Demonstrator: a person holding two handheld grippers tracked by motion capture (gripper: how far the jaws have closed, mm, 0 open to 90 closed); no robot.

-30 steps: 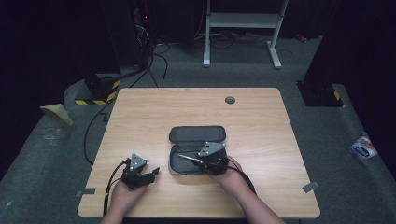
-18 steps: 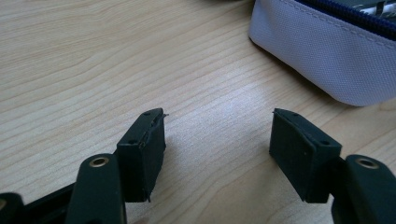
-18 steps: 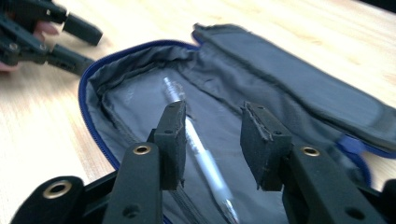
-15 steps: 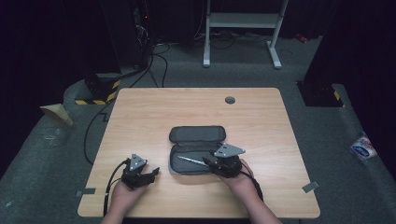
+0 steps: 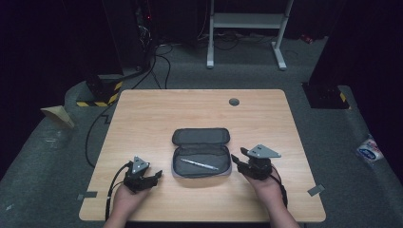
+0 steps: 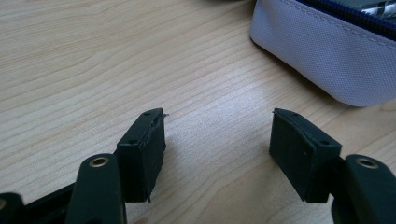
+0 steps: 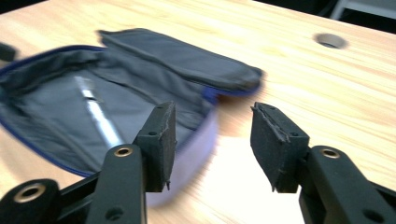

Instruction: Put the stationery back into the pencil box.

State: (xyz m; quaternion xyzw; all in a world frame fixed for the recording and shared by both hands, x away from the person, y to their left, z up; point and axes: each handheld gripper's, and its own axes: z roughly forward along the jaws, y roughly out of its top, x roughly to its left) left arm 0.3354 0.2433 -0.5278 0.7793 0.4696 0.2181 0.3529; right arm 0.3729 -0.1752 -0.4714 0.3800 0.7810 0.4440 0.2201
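Your right gripper [image 5: 240, 160] has just been opening its jaws, nothing between them, with the open pouch [image 5: 201, 153] just off its left jaw and the pen [image 5: 199, 164] lying inside. Your left gripper [image 6: 217, 133] rests on the surface [image 5: 142, 114], jaws apart and empty, pouch ahead to their right.

R gripper [image 7: 212, 140] jaws stand apart w/ nothing between them; they've just been opening. Beyond the L jaw lies an open pencil case [image 7: 140, 84], dark grey lining, blue zip edge, pale lilac outer wall, lid flap folded back toward the far side. Inside, a silver pen [image 7: 98, 116] lies on the lining, blurred. Case's near corner sits just behind the L jaw; R jaw is over bare wooden table [image 7: 327, 102]. Round cable hole [image 7: 330, 40] in the tabletop far R. Picture is motion-smeared.
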